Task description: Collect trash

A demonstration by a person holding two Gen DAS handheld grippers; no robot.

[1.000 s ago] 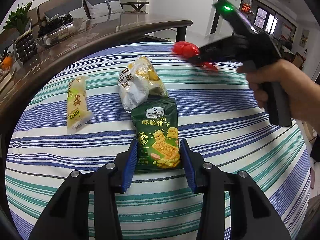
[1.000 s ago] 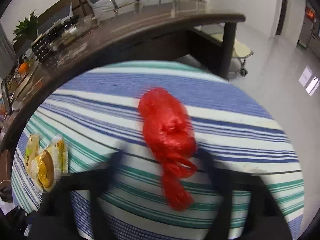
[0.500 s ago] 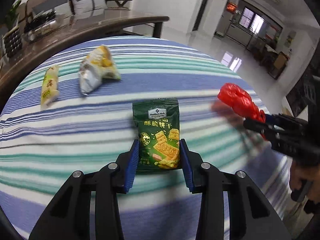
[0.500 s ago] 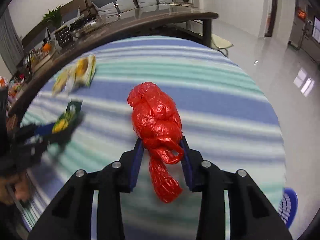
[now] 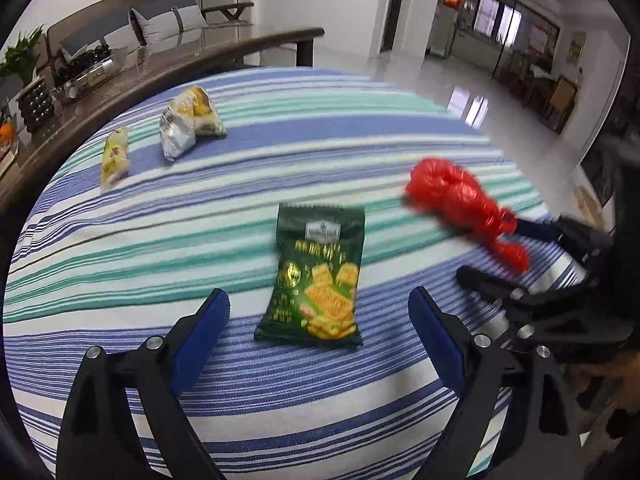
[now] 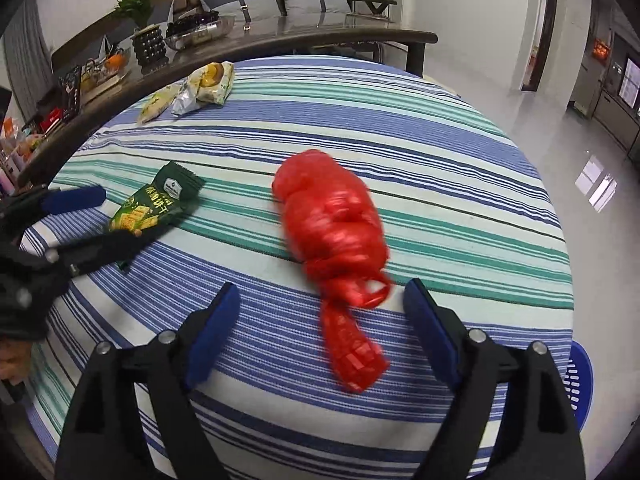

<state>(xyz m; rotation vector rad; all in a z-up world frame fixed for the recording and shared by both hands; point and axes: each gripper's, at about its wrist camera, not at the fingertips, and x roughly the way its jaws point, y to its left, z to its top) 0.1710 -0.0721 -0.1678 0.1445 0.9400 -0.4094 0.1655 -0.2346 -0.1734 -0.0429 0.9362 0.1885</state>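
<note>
The left tool (image 5: 318,312) has just spread its jaws wide; the green cracker packet (image 5: 316,276) sits between its blue pads (image 5: 200,336), touching neither. The right tool (image 6: 320,300) has likewise just opened, and the knotted red plastic bag (image 6: 332,228) lies on the striped surface (image 6: 460,184) with its tail between the pads, free of both. Two yellow snack wrappers (image 5: 188,124) lie well apart, near the far edge.

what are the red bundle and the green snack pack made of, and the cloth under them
Red bundle: thin plastic film, looks like a knotted carrier bag, translucent, crinkled, slightly glossy. Green snack pack: printed plastic or foil laminate, probably; smooth, with a crimped top seal. Striped cloth: woven fabric, matte, with visible ribbed weave; the fibre cannot be told.
</note>
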